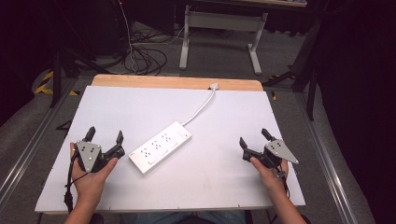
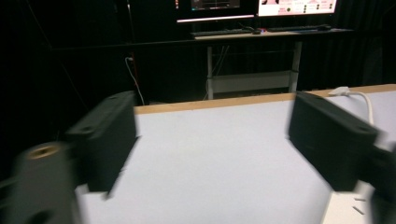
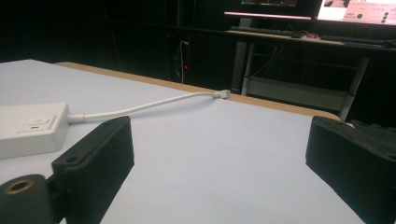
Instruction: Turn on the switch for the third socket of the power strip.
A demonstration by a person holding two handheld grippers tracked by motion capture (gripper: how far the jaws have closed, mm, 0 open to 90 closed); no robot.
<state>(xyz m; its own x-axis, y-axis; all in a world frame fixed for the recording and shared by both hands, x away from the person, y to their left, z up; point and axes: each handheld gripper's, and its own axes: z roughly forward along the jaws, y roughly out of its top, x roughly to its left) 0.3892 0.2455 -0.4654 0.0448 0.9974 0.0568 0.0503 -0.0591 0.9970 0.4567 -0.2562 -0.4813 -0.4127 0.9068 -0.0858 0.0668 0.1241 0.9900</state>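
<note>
The power strip (image 1: pixel 160 146) is lying flat near the middle of the white worktop (image 1: pixel 224 177), running diagonally from near-left to far-right. Its white cord (image 1: pixel 201 106) is trailing from the far end toward the far edge of the worktop, where its plug end (image 1: pixel 214 86) is resting on the wooden border. This placement is keeping the strip between both hands, probably so that either side can reach it.

The left tongs (image 1: pixel 105 136) are sitting at the near left, just beside the strip's near end, with the jaws spread wide and gripping nothing. The right tongs (image 1: pixel 253 138) are sitting at the near right, well apart from the strip, jaws likewise spread wide and empty. Both are pointing toward the far side, suggesting a ready posture with no step begun.

A switch button (image 3: pixel 36 122) is showing on the strip's far end in the right gripper view. No brand or readable lettering is appearing on the strip. The monitors (image 3: pixel 357 10) beyond the worktop are displaying text too small to read.
</note>
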